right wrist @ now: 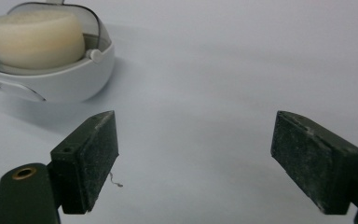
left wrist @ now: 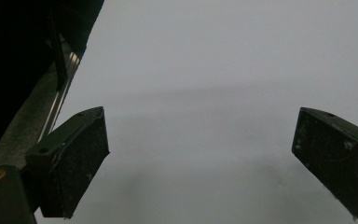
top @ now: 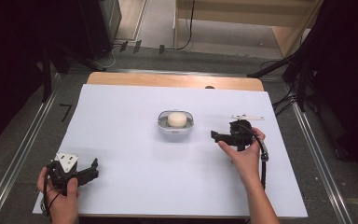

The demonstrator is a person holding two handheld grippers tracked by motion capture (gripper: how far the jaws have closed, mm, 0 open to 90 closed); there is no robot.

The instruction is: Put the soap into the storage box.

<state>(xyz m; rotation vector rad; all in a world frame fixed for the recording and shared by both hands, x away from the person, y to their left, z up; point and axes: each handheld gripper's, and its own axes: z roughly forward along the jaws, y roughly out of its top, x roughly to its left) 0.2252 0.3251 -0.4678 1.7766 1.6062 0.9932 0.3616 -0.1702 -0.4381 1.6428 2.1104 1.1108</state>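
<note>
Overall, a white table (top: 135, 177) is the largest thing, and both grippers are over it. A white dish (top: 175, 129) with a clear lid part stands near the middle of the table, and a round cream block (top: 177, 119) sits inside the dish.

The right gripper (top: 216, 136) is held by the right hand (top: 243, 156) just to the side of the dish, with the fingers turned toward it but not touching it. In the right gripper view the dish (right wrist: 70, 81) is ahead of the left finger (right wrist: 91, 158) and off to that side, and the block (right wrist: 35, 39) rises above its rim. The two fingers are wide apart and nothing is between them, only bare table. A tiny thread-like scrap (right wrist: 116, 181) lies on the table just beside the inner face of the left finger.

The left gripper (top: 92, 169) is held by the left hand (top: 61, 198) near the front corner of the table, well apart from the dish. In the left gripper view its fingers (left wrist: 77, 158) are also wide apart and hold nothing. The table edge and a metal rail (left wrist: 67, 77) are beyond the left finger.
</note>
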